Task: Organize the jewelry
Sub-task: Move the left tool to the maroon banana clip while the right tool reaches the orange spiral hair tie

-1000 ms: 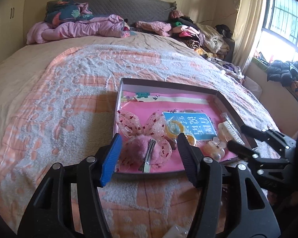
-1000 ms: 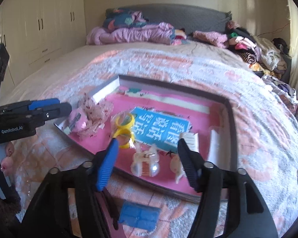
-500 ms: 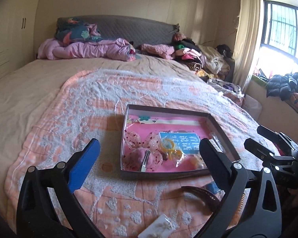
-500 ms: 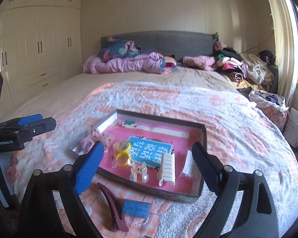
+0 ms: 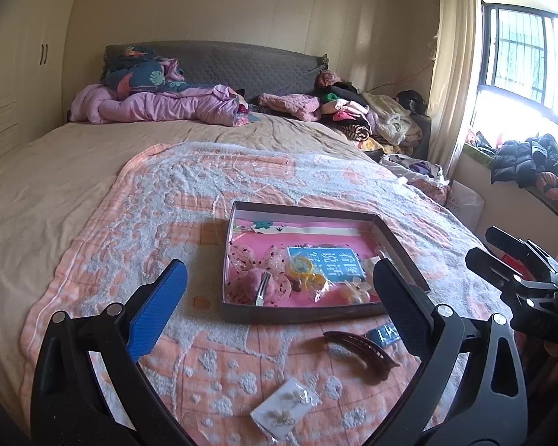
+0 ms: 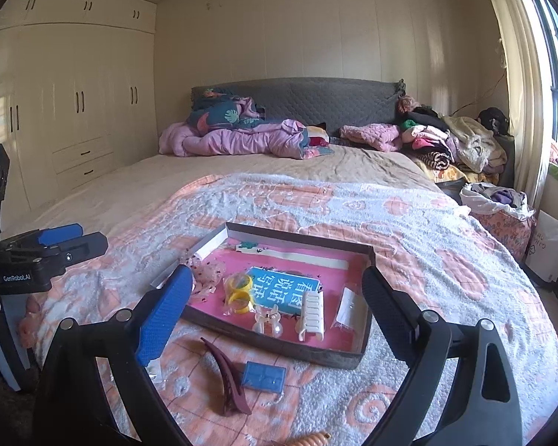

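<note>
A shallow dark box [image 5: 305, 314] [image 6: 279, 349] with a pink floor lies on the bed. It holds a pink bow clip [image 5: 258, 284], yellow rings [image 6: 238, 291], a clear claw clip [image 6: 267, 321], a white comb clip [image 6: 311, 316] and a blue card [image 6: 286, 290]. In front of the box lie a dark red hair clip [image 5: 361, 347] [image 6: 227, 375], a small blue card [image 6: 262, 376] and a packet of earrings [image 5: 284, 407]. My left gripper [image 5: 279, 310] and right gripper [image 6: 275, 319] are both wide open and empty, held above the bed's near edge.
The bed has a pink and white blanket [image 5: 189, 200]. Purple bedding [image 5: 160, 107] and a heap of clothes [image 5: 357, 115] lie at the headboard. Wardrobes [image 6: 67, 111] stand to the left. A window [image 5: 524, 55] is to the right.
Both grippers have pulled back and up from the box and opened wider. The items in front of the box have come into view.
</note>
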{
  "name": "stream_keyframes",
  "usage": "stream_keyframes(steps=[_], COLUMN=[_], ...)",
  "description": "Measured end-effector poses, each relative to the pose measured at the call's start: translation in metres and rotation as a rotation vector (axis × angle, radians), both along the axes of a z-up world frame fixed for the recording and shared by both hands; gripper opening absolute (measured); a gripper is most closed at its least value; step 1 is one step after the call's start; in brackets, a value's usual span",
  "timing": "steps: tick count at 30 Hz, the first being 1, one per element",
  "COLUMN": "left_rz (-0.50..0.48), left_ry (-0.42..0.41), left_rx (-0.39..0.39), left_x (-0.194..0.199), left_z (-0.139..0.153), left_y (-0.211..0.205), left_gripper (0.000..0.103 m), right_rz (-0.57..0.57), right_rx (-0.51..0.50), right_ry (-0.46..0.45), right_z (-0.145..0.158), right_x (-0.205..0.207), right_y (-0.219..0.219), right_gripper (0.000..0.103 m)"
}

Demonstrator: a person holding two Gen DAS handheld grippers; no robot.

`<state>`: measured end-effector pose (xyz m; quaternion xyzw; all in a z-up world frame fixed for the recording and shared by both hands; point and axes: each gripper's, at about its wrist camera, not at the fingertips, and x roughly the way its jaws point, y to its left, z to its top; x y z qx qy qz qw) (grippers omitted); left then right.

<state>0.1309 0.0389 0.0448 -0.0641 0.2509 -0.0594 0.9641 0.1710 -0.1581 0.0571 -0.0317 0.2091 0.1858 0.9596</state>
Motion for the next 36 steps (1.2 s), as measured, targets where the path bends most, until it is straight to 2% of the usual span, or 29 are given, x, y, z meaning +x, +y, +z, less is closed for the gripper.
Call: stream_keyframes(steps=[19, 36], left_rz=[-0.029, -0.078], left_ry=[0.007, 0.052], left_rx=[0.001, 0.014], left_x=[-0.038, -0.049], left_z=[-0.012, -0.030], left_y=[-0.010, -0.026], left_gripper=[0.092, 0.092], right_rz=[0.012, -0.007], right_rx=[0.000, -0.029], right_ry=[0.000, 0.076], right_z=[-0.003, -0.037], right_x=[-0.043, -0.071], right_y=[-0.004, -0.015], right_gripper=[0.090, 0.090])
